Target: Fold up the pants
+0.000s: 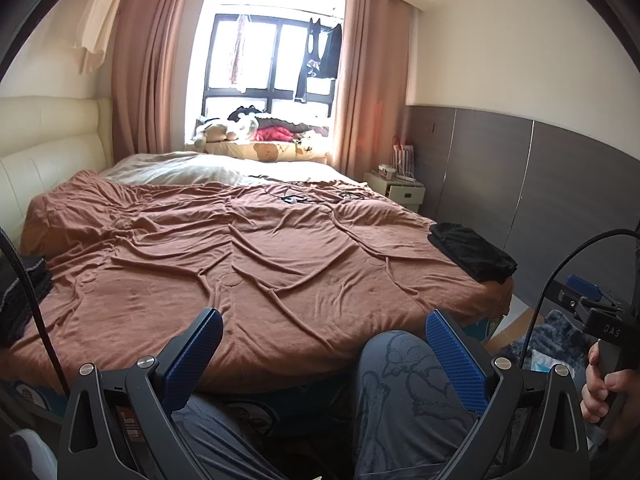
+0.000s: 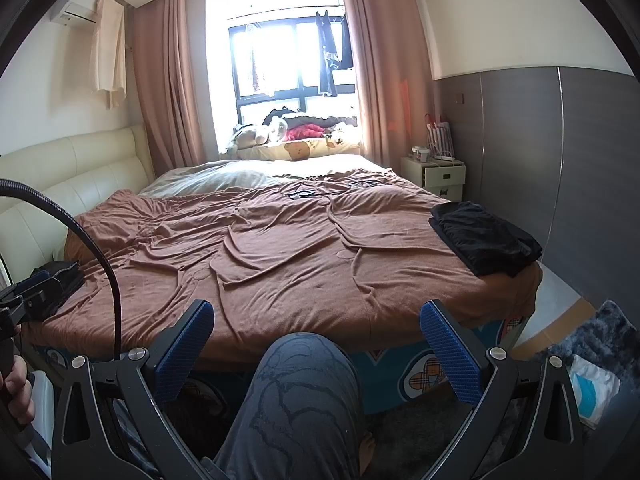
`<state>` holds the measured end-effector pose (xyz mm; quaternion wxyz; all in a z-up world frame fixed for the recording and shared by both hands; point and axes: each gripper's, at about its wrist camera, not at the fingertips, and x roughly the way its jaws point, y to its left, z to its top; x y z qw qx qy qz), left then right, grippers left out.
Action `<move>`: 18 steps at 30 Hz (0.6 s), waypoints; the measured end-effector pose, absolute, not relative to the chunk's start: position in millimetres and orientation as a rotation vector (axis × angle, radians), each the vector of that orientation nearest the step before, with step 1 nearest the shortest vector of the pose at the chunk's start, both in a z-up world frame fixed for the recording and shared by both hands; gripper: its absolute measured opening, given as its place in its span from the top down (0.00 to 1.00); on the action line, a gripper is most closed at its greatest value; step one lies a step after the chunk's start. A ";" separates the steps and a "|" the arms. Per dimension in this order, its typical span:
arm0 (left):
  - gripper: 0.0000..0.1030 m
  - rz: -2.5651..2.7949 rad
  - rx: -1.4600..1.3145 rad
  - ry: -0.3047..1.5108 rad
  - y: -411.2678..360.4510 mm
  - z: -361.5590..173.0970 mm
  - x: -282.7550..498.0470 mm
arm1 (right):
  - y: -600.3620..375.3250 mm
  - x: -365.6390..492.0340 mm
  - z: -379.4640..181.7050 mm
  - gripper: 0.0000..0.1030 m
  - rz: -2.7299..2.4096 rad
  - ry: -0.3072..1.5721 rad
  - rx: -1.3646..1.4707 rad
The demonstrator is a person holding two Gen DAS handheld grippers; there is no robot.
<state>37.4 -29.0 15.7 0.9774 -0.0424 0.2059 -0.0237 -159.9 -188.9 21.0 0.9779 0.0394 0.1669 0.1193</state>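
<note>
- Black cloth, which I take for folded pants (image 1: 472, 252), lies on the far right corner of the brown blanket (image 1: 260, 264) in the left wrist view, well ahead and to the right of my left gripper (image 1: 324, 354); its long side runs along the right edge of the bed.
- My left gripper's blue pads stand wide apart, holding nothing, low over the person's knees (image 1: 408, 376). A second dark heap (image 1: 24, 296) sits at the left edge of the bed, nearer this gripper; I cannot tell if it is pants.
- From the right wrist view, the black pants (image 2: 484, 238) lie ahead and to the right of my right gripper (image 2: 316, 344), which is also spread wide and empty.
- I judge the right gripper nearer the black pants and the left nearer the dark heap (image 2: 60, 284); either needs a forward reach over the bed edge.
</note>
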 end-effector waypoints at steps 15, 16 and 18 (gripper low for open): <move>0.00 -0.055 -0.087 0.413 -28.5 14.9 35.1 | -193.2 -161.7 22.5 0.00 0.238 0.332 0.080; 0.00 -0.057 -0.088 0.414 -28.4 14.9 34.9 | -193.5 -161.7 22.2 0.00 0.238 0.332 0.079; 0.00 -0.058 -0.090 0.415 -28.0 14.8 34.4 | -193.9 -161.7 22.1 0.00 0.238 0.332 0.078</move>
